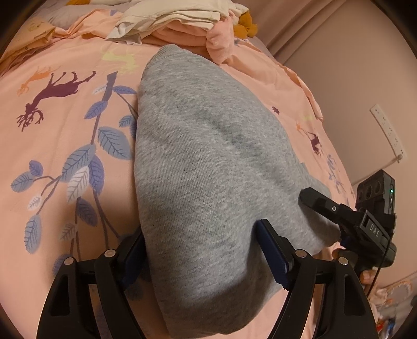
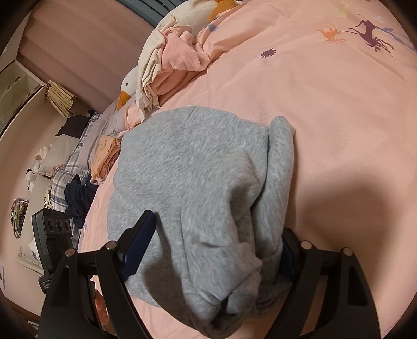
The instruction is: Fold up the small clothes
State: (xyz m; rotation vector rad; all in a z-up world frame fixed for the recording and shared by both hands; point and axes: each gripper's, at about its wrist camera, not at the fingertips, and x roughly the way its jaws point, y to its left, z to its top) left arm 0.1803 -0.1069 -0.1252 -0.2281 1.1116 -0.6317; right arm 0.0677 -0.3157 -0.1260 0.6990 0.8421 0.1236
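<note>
The heather-grey knitted garment (image 1: 208, 167) lies folded over on the peach bedspread printed with deer and blue leaves (image 1: 65, 125), thick and soft, its surface a fine fleecy rib with a rolled edge along one side (image 2: 282, 161). The left gripper (image 1: 206, 250) stands with its blue-padded fingers spread wide, the cloth bulging up between them. The right gripper (image 2: 213, 250) is spread likewise around a bunched, creased end of it. Further up the bed sits a heap of cream and pink clothes (image 1: 182, 23) beside a white plush goose (image 2: 130, 86).
</note>
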